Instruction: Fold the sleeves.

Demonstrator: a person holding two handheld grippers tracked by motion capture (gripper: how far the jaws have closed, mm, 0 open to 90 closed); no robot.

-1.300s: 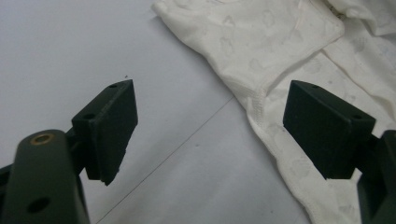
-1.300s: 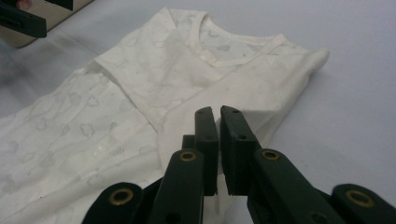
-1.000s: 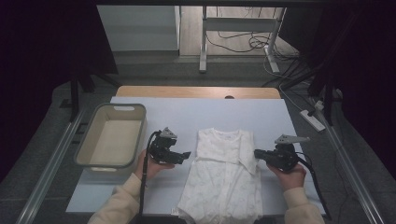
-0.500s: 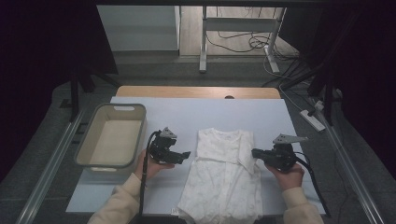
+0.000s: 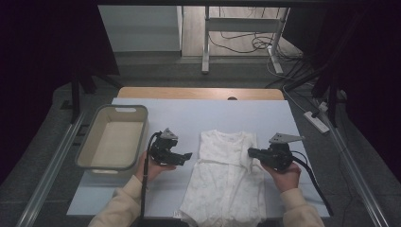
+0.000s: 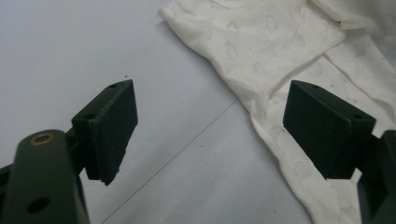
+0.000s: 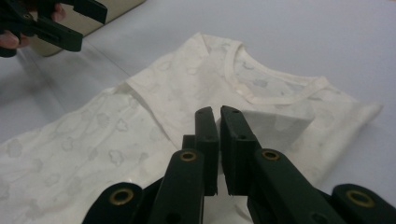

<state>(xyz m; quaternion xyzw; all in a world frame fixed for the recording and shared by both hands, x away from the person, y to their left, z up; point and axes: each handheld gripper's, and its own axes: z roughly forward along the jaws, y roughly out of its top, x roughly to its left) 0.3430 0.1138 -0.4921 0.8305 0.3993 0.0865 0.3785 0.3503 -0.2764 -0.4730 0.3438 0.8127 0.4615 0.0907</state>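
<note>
The shirt [image 5: 227,182] lay flat on the tabletop [image 5: 189,113], collar away from the person, its long axis running toward them between the two grippers. The right gripper [image 5: 251,152] reached over its right edge, fingers pinching a fold of cloth, while the left gripper [image 5: 188,156], fingers spread, hung just left of the shirt.

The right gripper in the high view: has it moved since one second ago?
Yes. The right gripper has shifted left, from beside the white garment onto its right edge, toward the beige basket.
</note>
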